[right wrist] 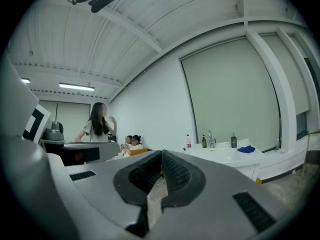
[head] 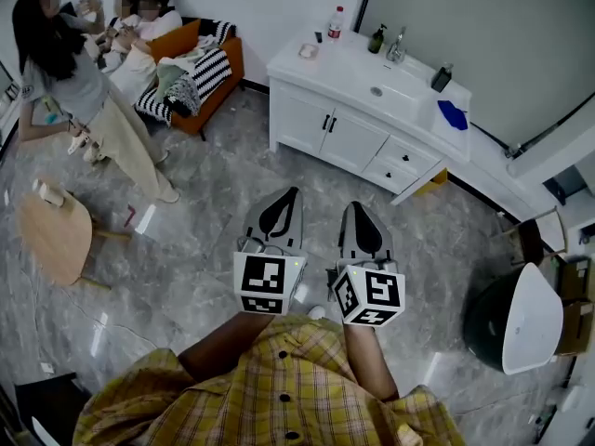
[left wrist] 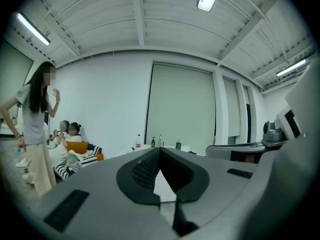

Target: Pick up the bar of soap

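Three people show across the room: one standing person (head: 65, 72) and two seated people (head: 156, 24) on one sofa (head: 231, 65). One vanity (head: 311, 124) bears three bottles (head: 376, 39), one tap (head: 398, 45) and one blue cloth (head: 453, 114).

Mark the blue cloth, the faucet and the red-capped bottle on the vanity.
blue cloth (head: 453, 114), head view, middle of the cloth.
faucet (head: 398, 46), head view, its upright body.
red-capped bottle (head: 335, 28), head view, its clear body.

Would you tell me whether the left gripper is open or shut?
Shut: the left gripper shows its tips meeting, nothing between them.
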A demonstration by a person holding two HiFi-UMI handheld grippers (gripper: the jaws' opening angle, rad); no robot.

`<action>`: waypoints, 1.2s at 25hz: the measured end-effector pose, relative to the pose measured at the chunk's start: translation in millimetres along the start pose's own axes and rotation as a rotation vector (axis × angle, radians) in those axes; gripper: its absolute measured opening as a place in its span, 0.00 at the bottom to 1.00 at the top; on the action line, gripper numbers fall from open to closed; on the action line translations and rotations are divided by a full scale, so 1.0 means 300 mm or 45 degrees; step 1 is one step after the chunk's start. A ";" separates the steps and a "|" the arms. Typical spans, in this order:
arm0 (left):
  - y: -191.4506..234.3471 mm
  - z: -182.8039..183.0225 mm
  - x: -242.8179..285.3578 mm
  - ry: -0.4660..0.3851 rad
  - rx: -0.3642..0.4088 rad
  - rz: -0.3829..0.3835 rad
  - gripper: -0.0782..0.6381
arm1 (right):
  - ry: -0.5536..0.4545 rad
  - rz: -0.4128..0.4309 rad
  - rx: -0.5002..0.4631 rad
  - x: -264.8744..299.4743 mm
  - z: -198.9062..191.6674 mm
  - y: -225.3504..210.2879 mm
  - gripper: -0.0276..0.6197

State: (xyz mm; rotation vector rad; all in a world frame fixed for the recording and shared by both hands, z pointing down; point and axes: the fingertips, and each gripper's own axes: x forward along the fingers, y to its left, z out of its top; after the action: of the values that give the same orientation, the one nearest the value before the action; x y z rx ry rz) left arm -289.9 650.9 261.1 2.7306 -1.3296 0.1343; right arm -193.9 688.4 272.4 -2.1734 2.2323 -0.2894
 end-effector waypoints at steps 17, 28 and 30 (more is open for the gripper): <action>0.239 -0.113 0.236 0.073 -0.077 -0.051 0.13 | 0.024 -0.104 0.024 0.265 -0.072 -0.029 0.07; 0.333 -0.056 0.920 0.118 -0.064 0.004 0.13 | 0.053 -0.093 0.026 0.830 0.036 -0.419 0.07; 0.334 -0.031 1.070 0.123 -0.067 0.015 0.13 | 0.053 -0.080 0.027 0.948 0.076 -0.514 0.07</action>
State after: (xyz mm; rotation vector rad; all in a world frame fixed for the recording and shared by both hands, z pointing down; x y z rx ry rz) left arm -172.0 340.4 315.3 2.6374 -1.3048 0.2253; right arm -48.1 400.6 305.7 -2.2503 2.1745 -0.3610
